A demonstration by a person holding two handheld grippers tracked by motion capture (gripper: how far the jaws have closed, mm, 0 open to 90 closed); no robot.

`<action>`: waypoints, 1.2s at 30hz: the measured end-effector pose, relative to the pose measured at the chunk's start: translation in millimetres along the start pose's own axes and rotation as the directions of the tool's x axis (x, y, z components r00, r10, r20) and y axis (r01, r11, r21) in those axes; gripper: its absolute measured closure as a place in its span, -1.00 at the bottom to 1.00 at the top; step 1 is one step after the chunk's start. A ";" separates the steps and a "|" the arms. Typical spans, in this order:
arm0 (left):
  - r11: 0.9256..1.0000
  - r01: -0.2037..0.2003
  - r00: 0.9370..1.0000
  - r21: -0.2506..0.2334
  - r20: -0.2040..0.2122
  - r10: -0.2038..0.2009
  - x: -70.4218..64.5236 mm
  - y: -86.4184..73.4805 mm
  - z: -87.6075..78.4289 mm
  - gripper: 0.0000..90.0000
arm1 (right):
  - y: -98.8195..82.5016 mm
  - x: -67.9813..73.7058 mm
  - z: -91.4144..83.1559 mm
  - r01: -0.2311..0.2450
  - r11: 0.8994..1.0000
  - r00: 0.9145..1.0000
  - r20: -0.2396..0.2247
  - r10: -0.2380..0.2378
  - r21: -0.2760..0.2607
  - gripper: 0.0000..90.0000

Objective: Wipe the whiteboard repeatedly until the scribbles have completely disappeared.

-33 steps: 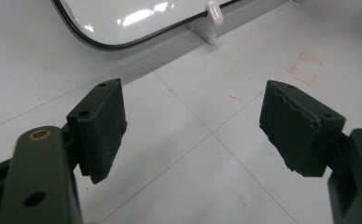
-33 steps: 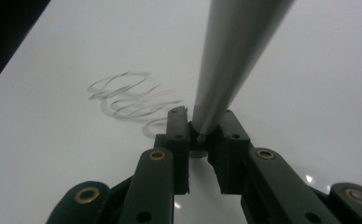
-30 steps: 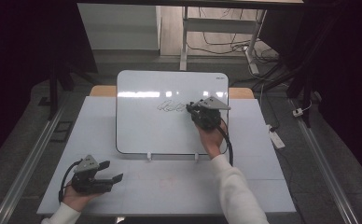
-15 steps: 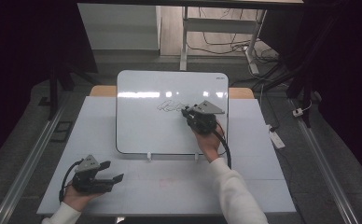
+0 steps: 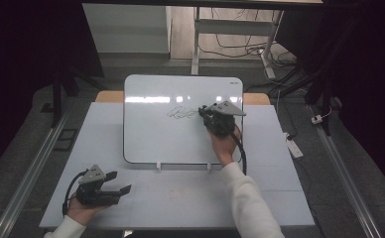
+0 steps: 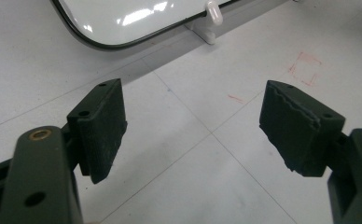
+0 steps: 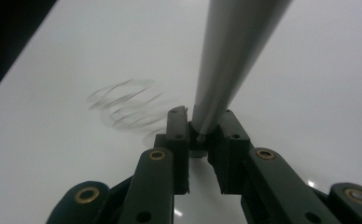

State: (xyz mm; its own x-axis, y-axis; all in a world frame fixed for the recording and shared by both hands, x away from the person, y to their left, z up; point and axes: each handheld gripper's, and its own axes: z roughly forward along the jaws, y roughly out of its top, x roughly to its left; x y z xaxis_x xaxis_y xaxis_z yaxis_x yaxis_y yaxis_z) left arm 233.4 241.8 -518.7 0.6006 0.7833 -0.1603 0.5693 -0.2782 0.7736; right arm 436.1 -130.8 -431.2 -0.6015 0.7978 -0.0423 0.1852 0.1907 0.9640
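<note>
A short cursive scrawl, illegible, sits on the whiteboard at the counter's twelve o'clock; more writing likely remains. The right gripper clamps a grey pen at the scrawl's three o'clock end. The left gripper rests wide apart, holding nothing. A tiny corner logo is unreadable.

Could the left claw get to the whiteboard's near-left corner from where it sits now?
Probably yes. The left claw rests open on the table, and only bare tabletop lies between it and the whiteboard corner.
</note>
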 end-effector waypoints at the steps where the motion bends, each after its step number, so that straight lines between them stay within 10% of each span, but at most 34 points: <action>1: 1.000 0.000 1.000 0.000 0.001 0.000 0.2 0.2 0.2 -0.47 | 0.0 0.0 0.0 0.000 1.000 1.000 0.000 0.000 0.000 0.71; 8: 1.000 0.001 1.000 0.007 0.005 -0.001 0.8 0.2 2.1 -0.47 | -10.1 24.7 3.7 0.094 0.995 0.993 -0.083 -0.090 0.045 0.71; 13: 1.000 -0.003 1.000 0.000 0.001 0.003 -0.7 0.5 0.1 -0.47 | 1.4 3.2 2.4 0.013 1.000 1.000 -0.009 -0.013 0.011 0.71; 19: 1.000 -0.005 1.000 0.008 0.005 0.005 -0.8 0.7 1.9 -0.47 | -7.2 29.1 7.6 0.115 0.992 0.990 -0.093 -0.110 0.056 0.72; 27: 1.000 -0.005 1.000 0.005 0.002 0.005 -0.9 0.7 1.1 -0.47 | 7.6 9.4 9.1 0.051 0.998 0.999 -0.007 -0.051 0.024 0.71; 32: 1.000 -0.004 1.000 0.005 0.002 0.004 -0.5 0.5 0.9 -0.47 | -3.7 32.6 13.2 0.108 0.992 0.990 -0.102 -0.102 0.059 0.71; 36: 1.000 -0.003 1.000 0.002 0.001 0.003 -1.1 0.2 0.0 -0.47 | 4.4 20.4 12.9 0.083 0.996 0.996 -0.049 -0.081 0.036 0.71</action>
State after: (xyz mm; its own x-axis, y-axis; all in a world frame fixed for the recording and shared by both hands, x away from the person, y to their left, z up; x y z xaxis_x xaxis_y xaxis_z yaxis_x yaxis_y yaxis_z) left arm 232.9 240.9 -518.4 0.6031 0.7818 -0.1583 0.5683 -0.2819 0.7731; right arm 434.7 -106.3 -431.3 -0.6521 0.7505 -0.1069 0.1629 0.2765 0.9471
